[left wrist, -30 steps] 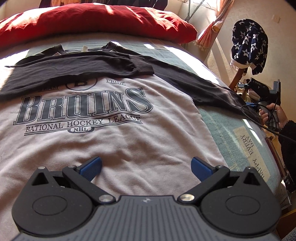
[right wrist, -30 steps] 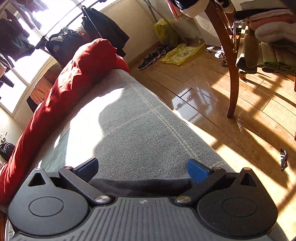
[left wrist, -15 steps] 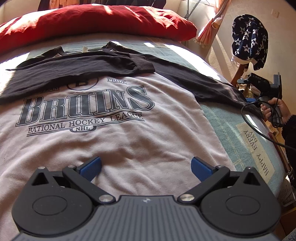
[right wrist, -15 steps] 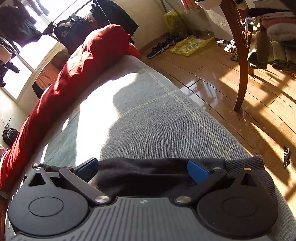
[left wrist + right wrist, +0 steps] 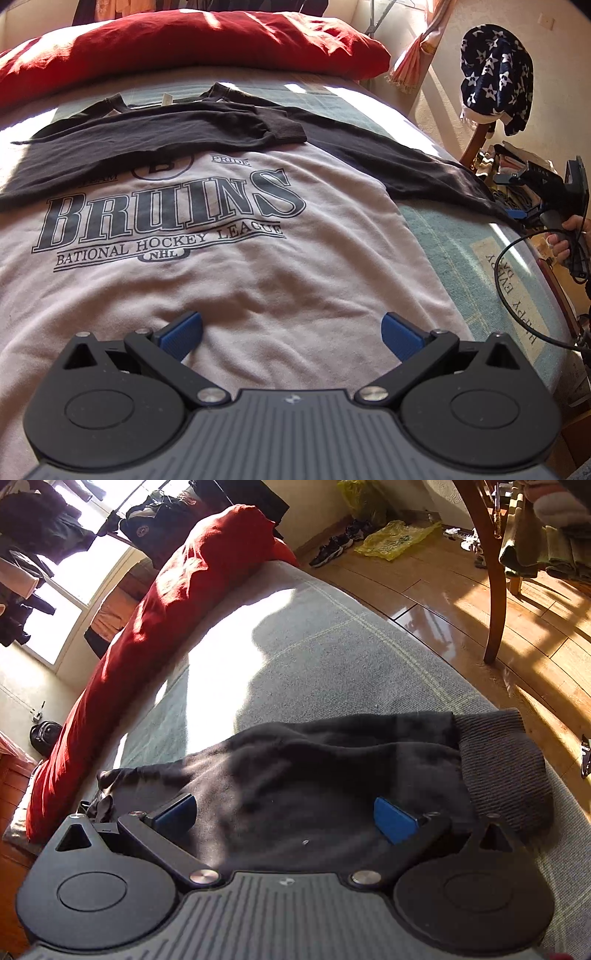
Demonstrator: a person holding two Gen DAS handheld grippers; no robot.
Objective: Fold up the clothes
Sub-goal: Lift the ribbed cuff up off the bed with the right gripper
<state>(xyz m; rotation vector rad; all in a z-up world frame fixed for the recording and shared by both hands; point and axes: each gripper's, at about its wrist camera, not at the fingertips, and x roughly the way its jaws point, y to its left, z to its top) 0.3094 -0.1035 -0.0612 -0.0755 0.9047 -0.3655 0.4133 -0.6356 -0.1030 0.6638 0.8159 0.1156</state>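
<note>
Left gripper (image 5: 291, 332) is hovering low over the hem end of the sweatshirt (image 5: 229, 266), jaws spread wide, nothing between them. Sweatshirt is lying flat, front up, on the bed (image 5: 461, 251); its long axis is running straight away from the left camera, hem near, collar far toward the red pillow (image 5: 184, 44). The printed lettering is reading upright in that view. One black sleeve is lying folded across the chest, crosswise. The other sleeve (image 5: 424, 173) is stretching out to the right, toward the bed edge.

Right gripper (image 5: 284, 818) is sitting over that outstretched sleeve near its end, jaws spread, one blue pad each side above the cloth, not pinching it. In the right view the sleeve is lying left to right, ribbed cuff (image 5: 506, 768) pointing right at the bed edge. Bare grey cover beyond it, then the red pillow along the far left.

In the left view, a hand (image 5: 569, 236) is holding the right gripper at the right edge. A chair (image 5: 495, 572) is standing on the wooden floor (image 5: 461, 590) beyond the bed.
</note>
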